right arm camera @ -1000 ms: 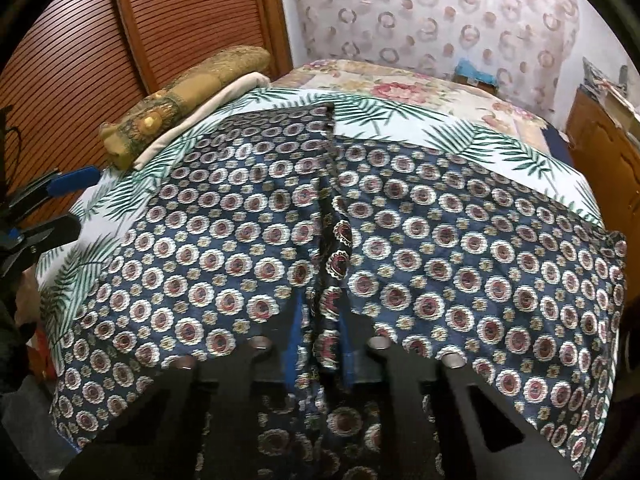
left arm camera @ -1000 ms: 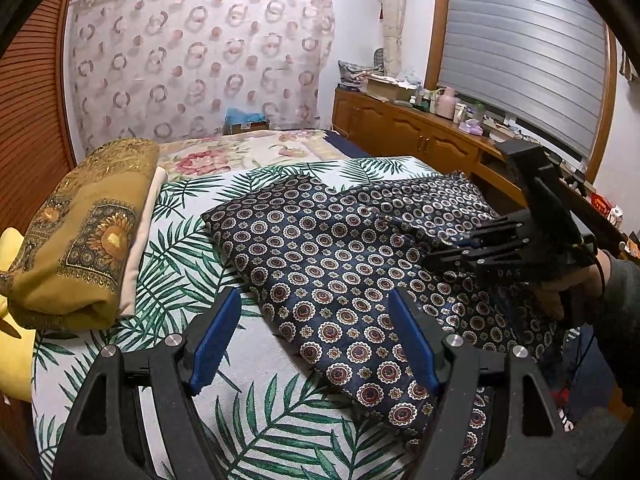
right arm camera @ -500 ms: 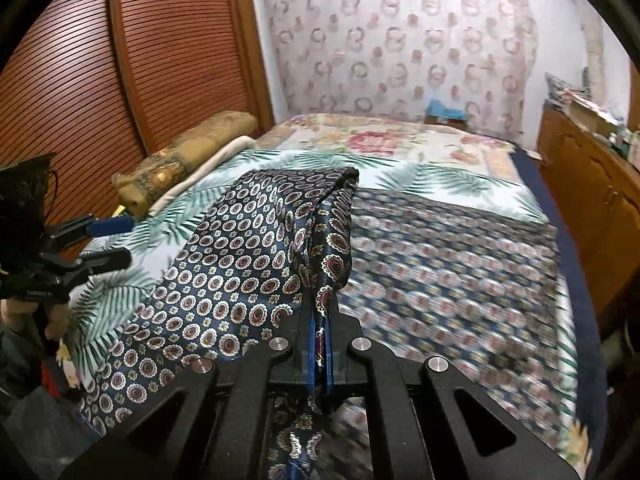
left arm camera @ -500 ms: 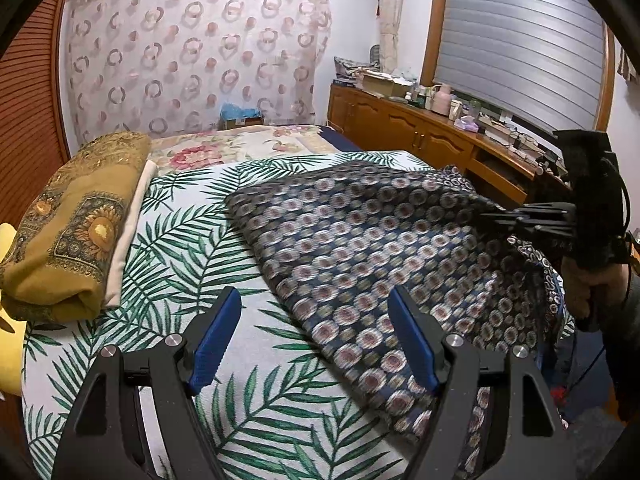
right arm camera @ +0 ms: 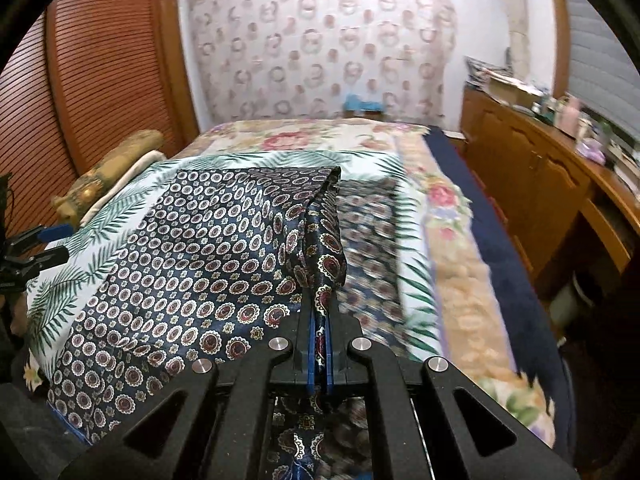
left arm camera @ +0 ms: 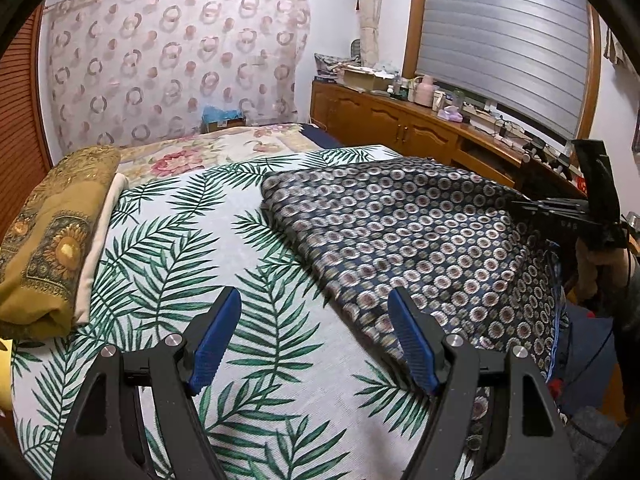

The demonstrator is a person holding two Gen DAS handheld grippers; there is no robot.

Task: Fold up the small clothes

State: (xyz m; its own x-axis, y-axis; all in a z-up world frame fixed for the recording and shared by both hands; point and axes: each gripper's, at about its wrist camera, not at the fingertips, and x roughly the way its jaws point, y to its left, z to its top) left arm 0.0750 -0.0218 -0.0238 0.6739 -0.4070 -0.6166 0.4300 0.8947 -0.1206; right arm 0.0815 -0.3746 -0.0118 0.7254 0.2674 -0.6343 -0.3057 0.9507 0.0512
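Folding has only begun: right tool [right arm camera: 319,354] pinches dark blue circle-patterned cloth [left arm camera: 420,236] above the leaf-print bed [left arm camera: 168,240]; left tool [left arm camera: 316,340] gapes, empty.

The navy garment [left arm camera: 420,232], patterned with small round medallions, lay spread over the palm-leaf bedspread [left arm camera: 192,264] toward its right side. One edge was lifted off the bedspread in a raised ridge; its near end hung over the bedspread's edge.
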